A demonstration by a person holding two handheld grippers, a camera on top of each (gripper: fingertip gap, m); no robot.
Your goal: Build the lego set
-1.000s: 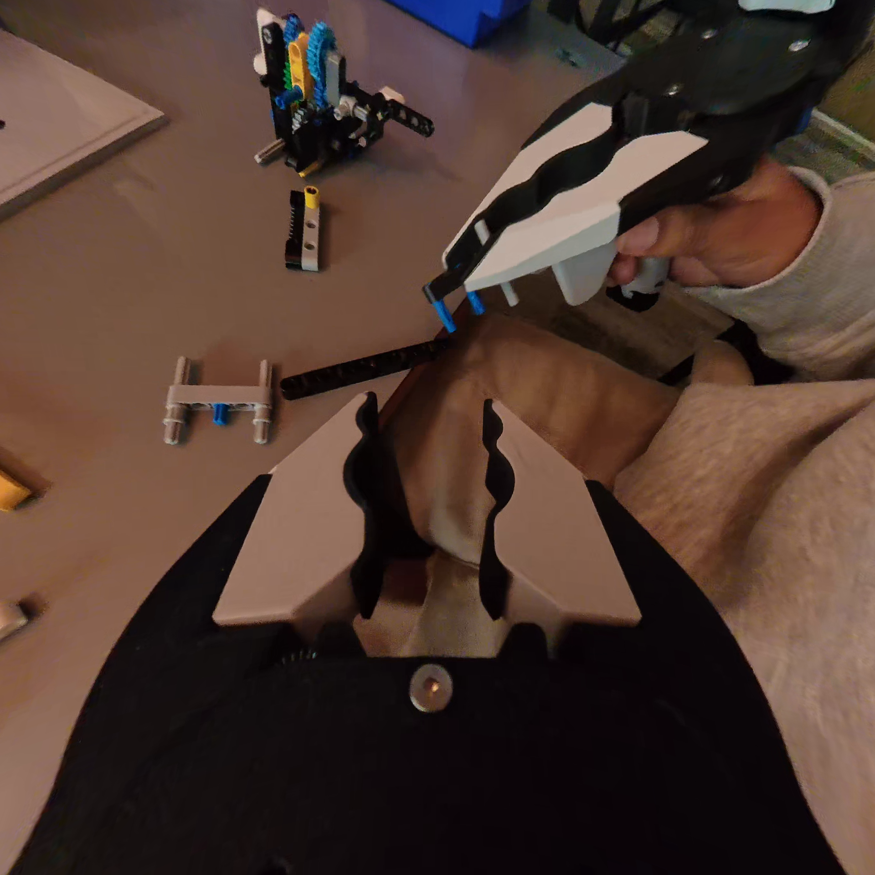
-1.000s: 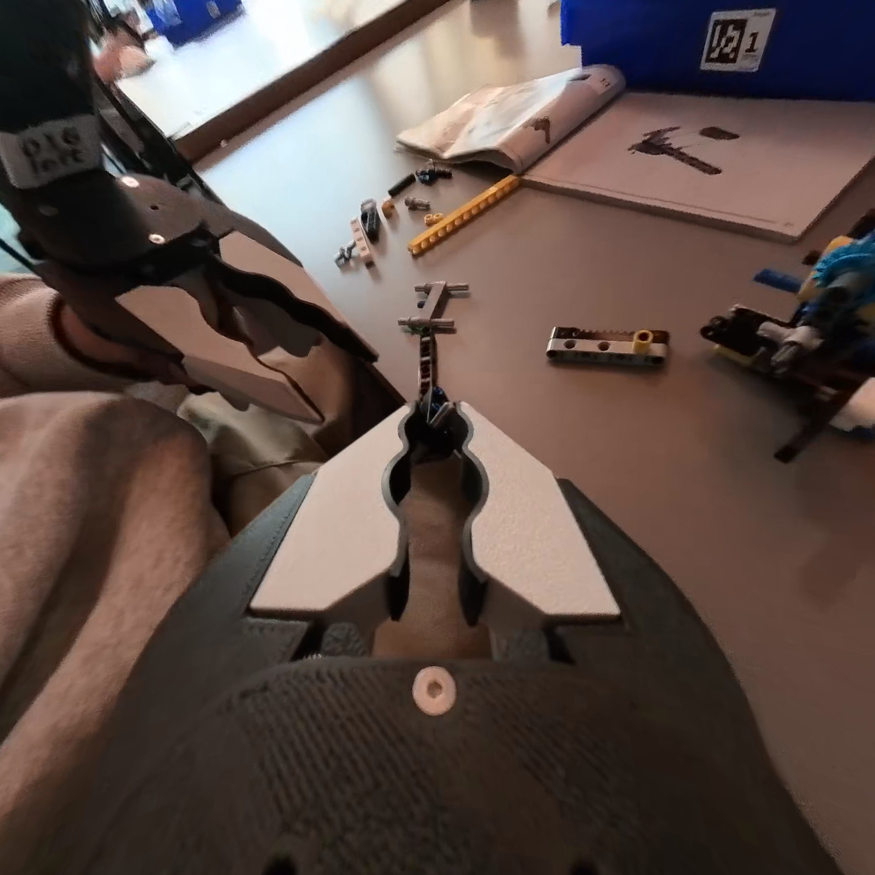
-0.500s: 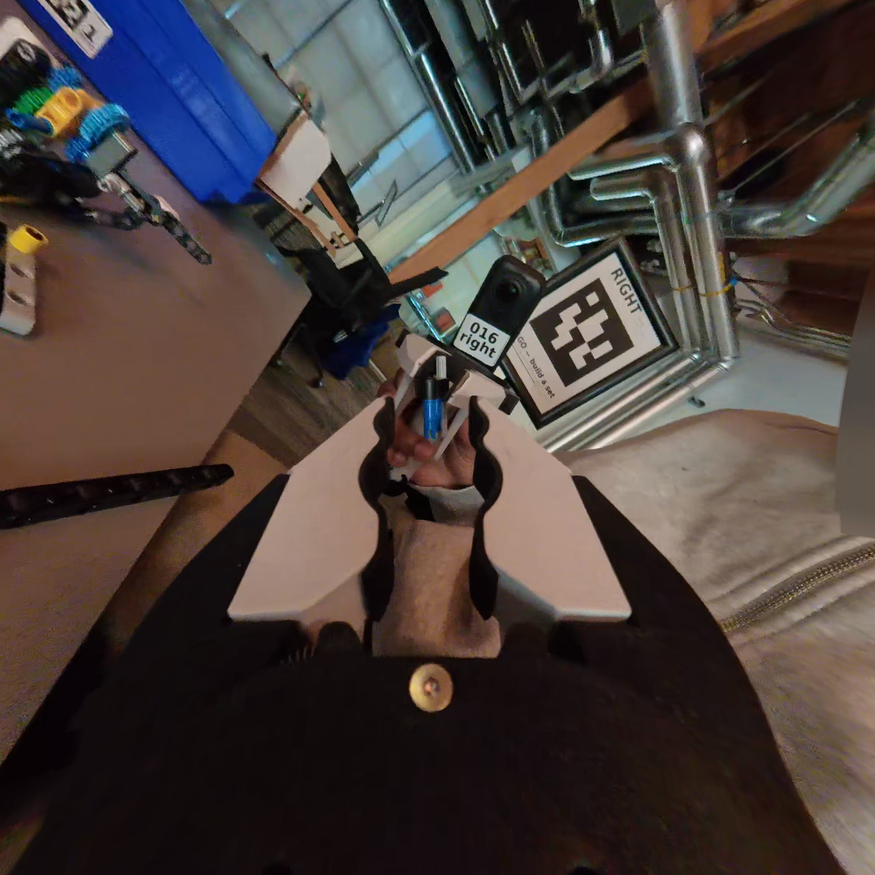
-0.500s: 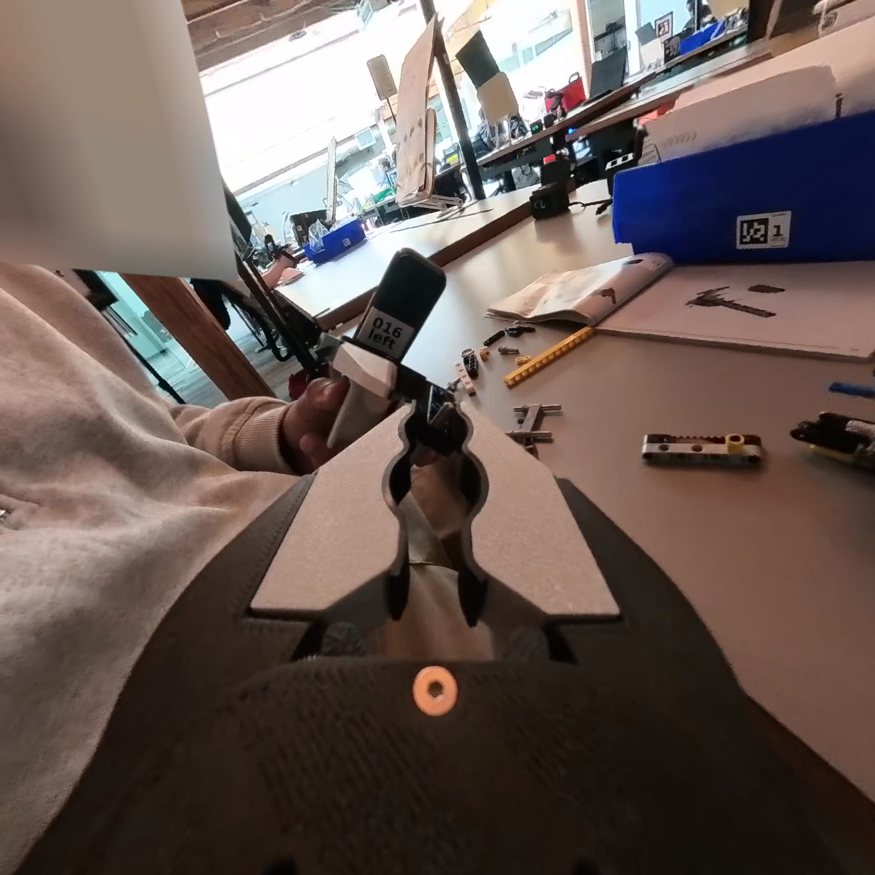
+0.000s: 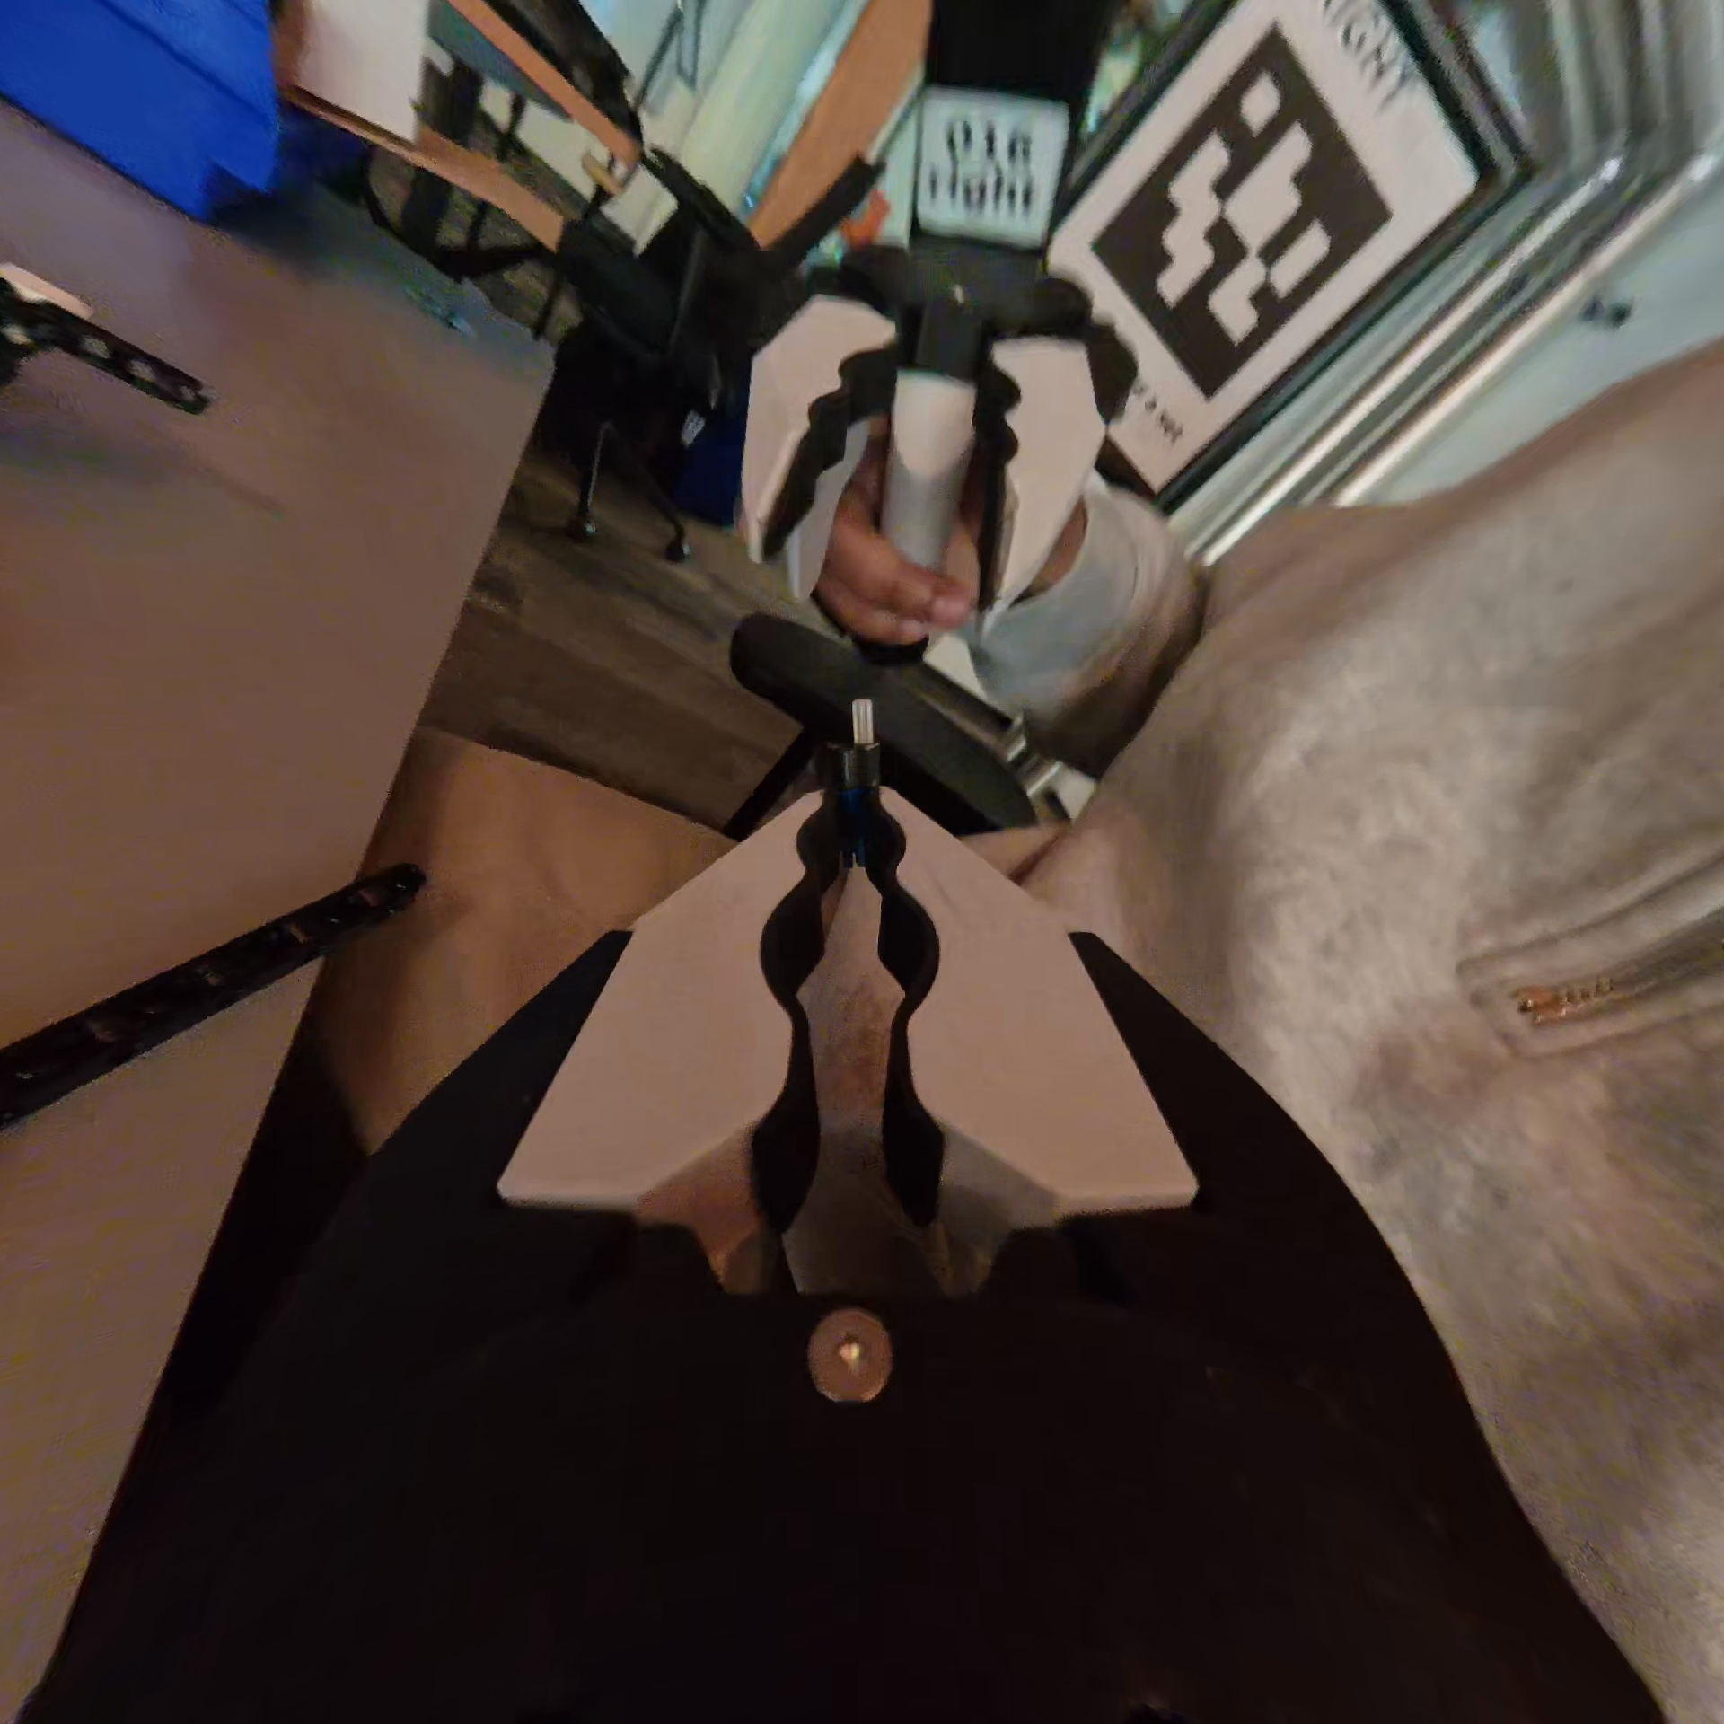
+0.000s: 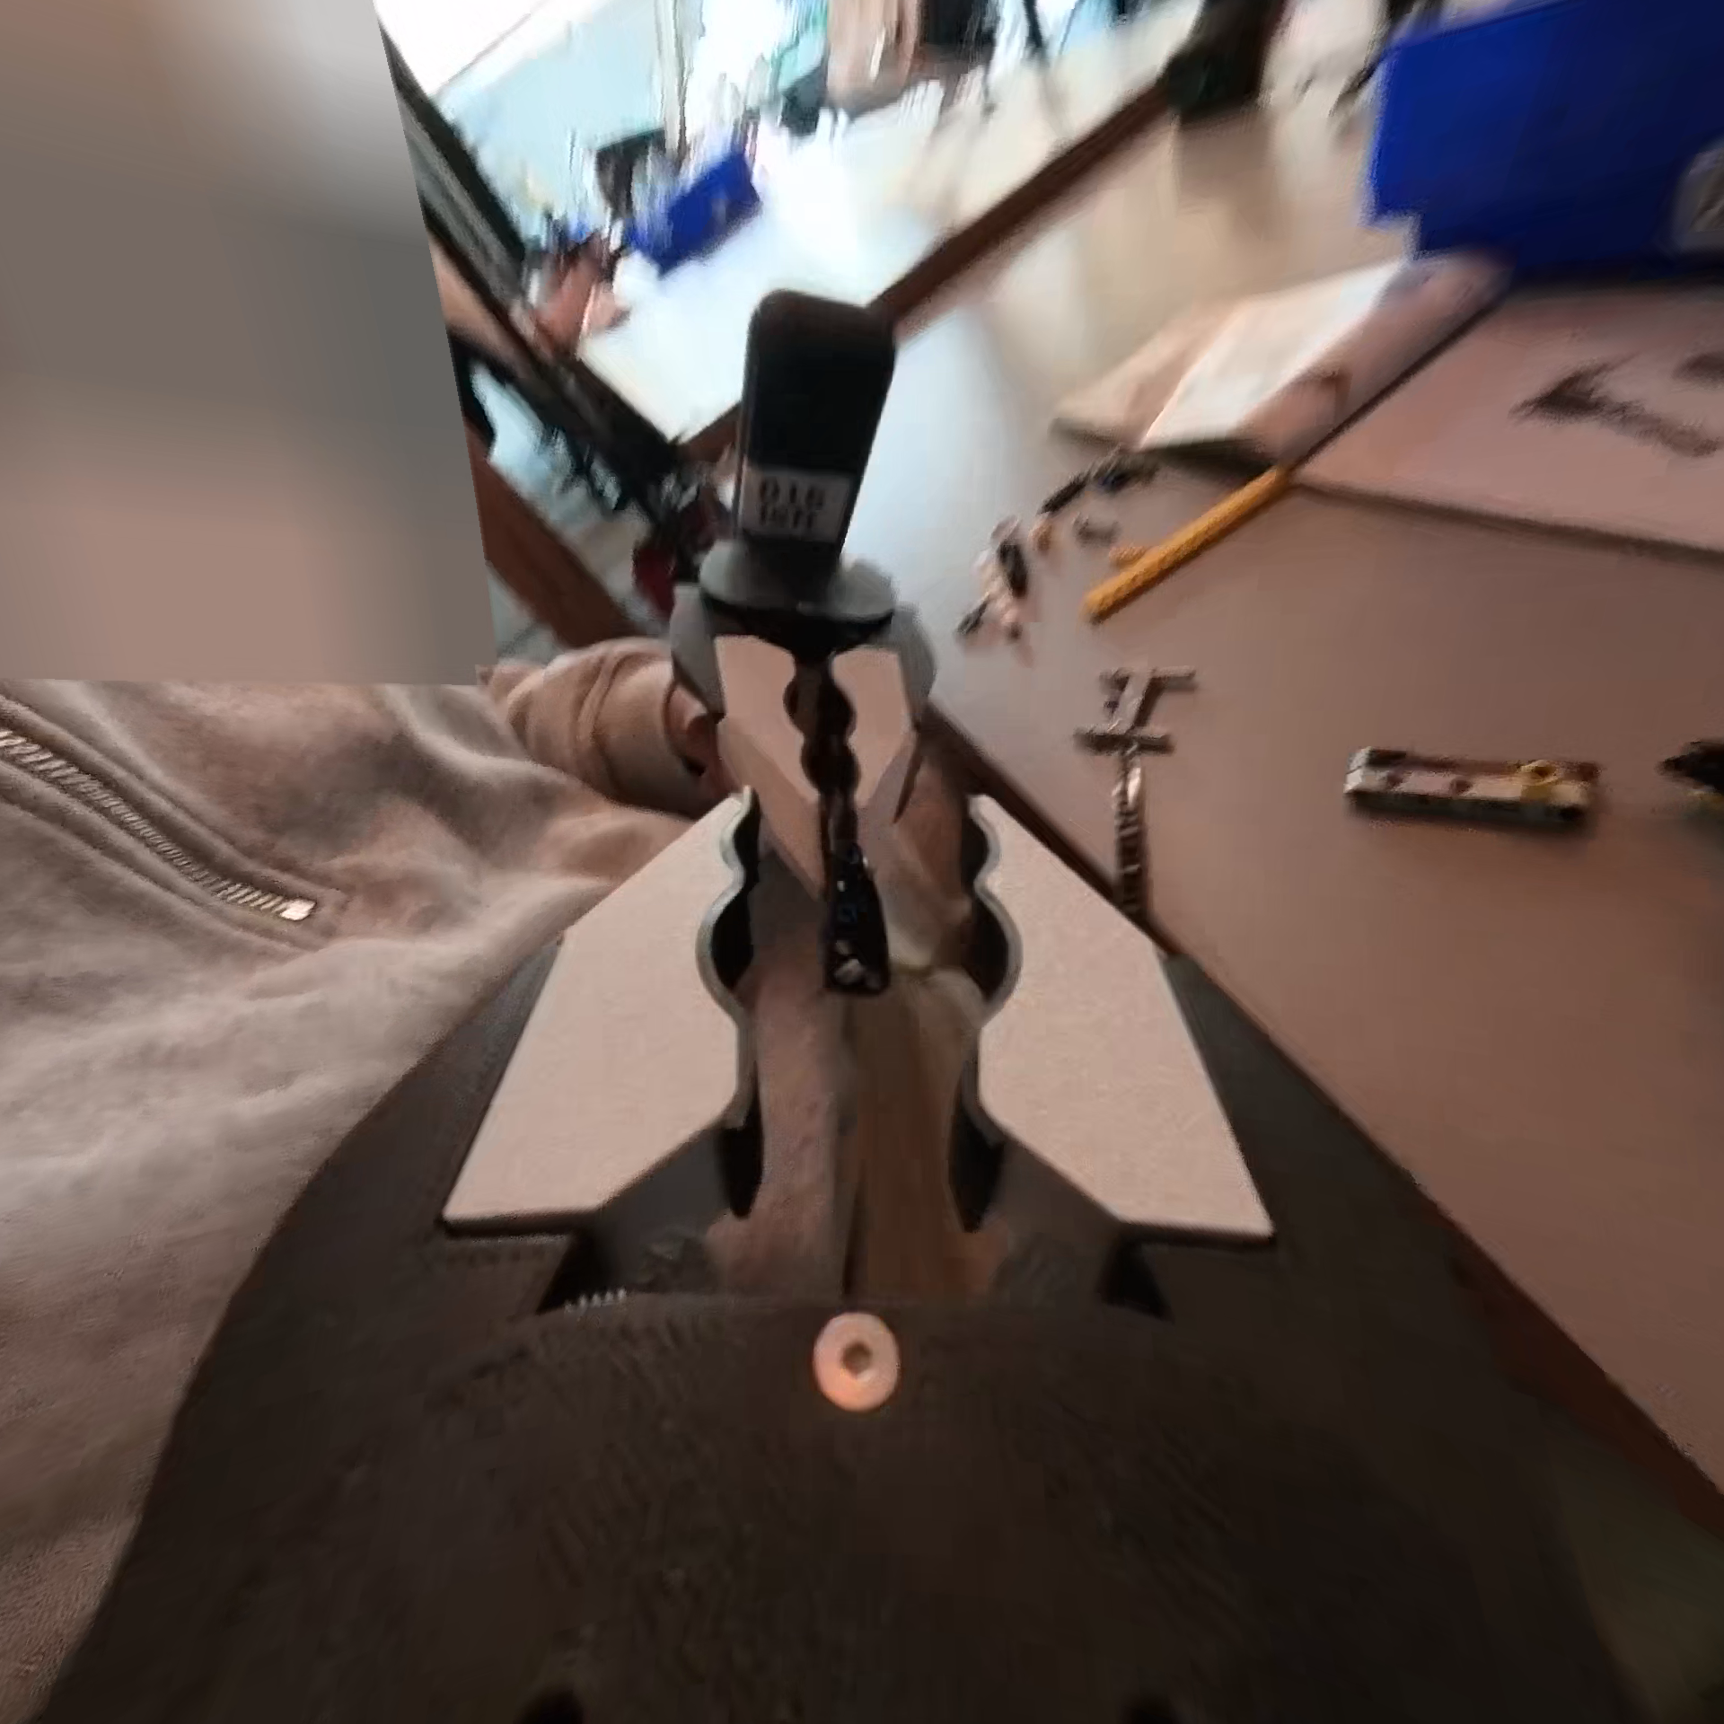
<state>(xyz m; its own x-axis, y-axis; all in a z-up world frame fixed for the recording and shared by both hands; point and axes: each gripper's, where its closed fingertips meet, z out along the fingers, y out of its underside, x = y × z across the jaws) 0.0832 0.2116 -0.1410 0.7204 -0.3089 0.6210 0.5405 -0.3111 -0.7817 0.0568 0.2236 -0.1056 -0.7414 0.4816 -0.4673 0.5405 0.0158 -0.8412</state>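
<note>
The left gripper (image 5: 854, 826) is closed on a small blue-and-black pin piece (image 5: 856, 802), its pale tip pointing away. Beyond the piece, the right gripper (image 5: 933, 578) faces it with jaws spread, apart from it. Left of the piece, a long black beam (image 5: 205, 994) overhangs the table (image 5: 233, 578) edge.

Two grippers face each other: the left gripper (image 5: 854, 844) and the right gripper (image 6: 854, 896). One small pin piece (image 5: 856, 774) shows. On the table (image 6: 1399, 1073) at two o'clock lie one yellow beam (image 6: 1189, 544), one grey toothed bar (image 6: 1469, 786) and one open booklet (image 6: 1241, 368). One long black beam (image 5: 201, 994) lies at nine o'clock.
</note>
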